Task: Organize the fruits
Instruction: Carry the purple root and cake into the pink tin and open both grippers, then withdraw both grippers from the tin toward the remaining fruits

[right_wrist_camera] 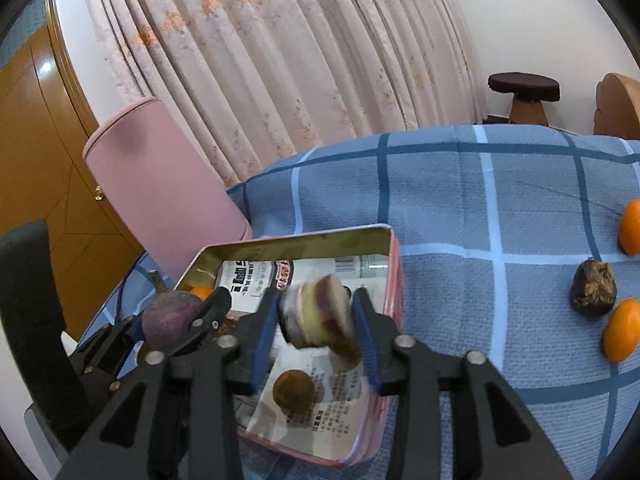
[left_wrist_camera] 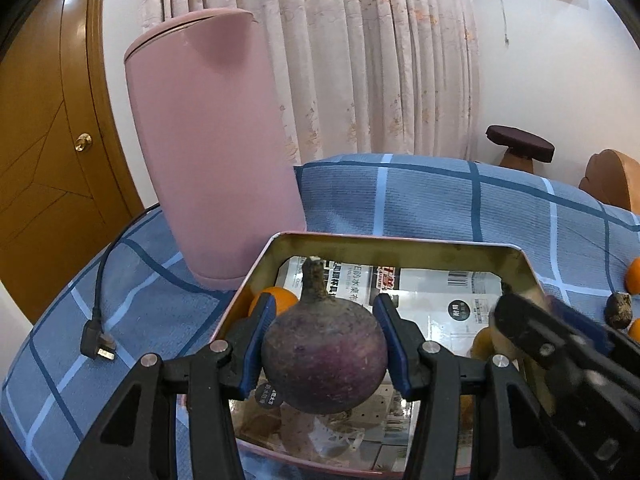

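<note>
My left gripper (left_wrist_camera: 325,342) is shut on a round purple fruit with a stalk (left_wrist_camera: 324,352), held above the pink metal tin (left_wrist_camera: 400,242). The fruit also shows in the right wrist view (right_wrist_camera: 170,320). My right gripper (right_wrist_camera: 316,322) is shut on a blurred cut fruit piece, cream with a purple band (right_wrist_camera: 316,312), over the tin (right_wrist_camera: 394,276). An orange (left_wrist_camera: 276,296) lies in the tin's far left corner. A brown round fruit (right_wrist_camera: 293,392) lies on the tin's floor.
A tall pink kettle (left_wrist_camera: 212,140) stands just behind the tin, with its black plug (left_wrist_camera: 98,344) on the blue checked cloth (right_wrist_camera: 480,200). Two oranges (right_wrist_camera: 631,232) (right_wrist_camera: 622,330) and a dark wrinkled fruit (right_wrist_camera: 594,288) lie on the cloth to the right.
</note>
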### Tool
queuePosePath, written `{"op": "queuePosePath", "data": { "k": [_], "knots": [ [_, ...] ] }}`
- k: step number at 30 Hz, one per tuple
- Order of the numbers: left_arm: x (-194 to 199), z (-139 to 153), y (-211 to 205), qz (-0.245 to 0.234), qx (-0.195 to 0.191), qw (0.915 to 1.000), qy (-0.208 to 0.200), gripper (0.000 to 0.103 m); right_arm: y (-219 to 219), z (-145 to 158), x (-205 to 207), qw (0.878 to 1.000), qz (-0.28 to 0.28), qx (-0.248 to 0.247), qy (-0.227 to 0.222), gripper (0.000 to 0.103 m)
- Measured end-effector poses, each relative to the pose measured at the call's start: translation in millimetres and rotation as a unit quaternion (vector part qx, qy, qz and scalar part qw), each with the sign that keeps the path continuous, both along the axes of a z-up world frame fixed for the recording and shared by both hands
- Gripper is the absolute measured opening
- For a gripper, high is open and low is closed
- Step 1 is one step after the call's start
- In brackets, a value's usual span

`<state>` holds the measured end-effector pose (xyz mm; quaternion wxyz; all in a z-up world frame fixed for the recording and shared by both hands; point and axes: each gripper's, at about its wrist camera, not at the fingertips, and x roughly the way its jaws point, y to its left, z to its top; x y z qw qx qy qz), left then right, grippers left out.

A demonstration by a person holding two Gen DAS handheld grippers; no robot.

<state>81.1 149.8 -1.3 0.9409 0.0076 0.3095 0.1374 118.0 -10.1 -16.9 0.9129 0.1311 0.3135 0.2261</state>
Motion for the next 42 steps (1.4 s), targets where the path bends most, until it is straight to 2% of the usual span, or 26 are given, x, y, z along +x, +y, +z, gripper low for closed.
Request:
{"op": "queuePosePath", "data": {
  "k": [3,6,9,14,24,28,33,42],
  "knots": [
    [-3,4,-1,-0.003,-0.006,0.9999,-0.011,0.056,-9,8,-9,1.0,-0.017,0.006,-0.025,0.057],
    [-12,12,-6,0.001,0.012,0.999,-0.043,0.08,-19,13,-17,0.998,-0.046,0.005,-0.044,0.07],
    [-17,16,-12,-0.009,0.019,0.9978,-0.063,0.08,-27,15,-21,0.996,-0.073,-0.009,-0.057,0.074],
    [-15,13,-16,-0.017,0.016,0.9982,-0.054,0.08,-37,15,-25,0.99,-0.115,-0.051,-0.07,0.074],
    [-18,12,-23,-0.029,0.003,0.9979,-0.057,0.08,-60,8,-33,0.985,-0.129,-0.099,-0.062,0.074],
    [-21,11,-32,-0.041,-0.013,0.9976,-0.054,0.08,-74,9,-38,0.984,-0.132,-0.103,-0.066,0.074],
    [-28,13,-53,-0.061,-0.001,0.9961,-0.064,0.08,-93,7,-42,0.982,-0.139,-0.109,-0.061,0.074],
    [-34,12,-87,-0.088,0.0,0.9945,-0.056,0.08,-134,4,-47,0.979,-0.164,-0.109,-0.047,0.074]
  ]
}}
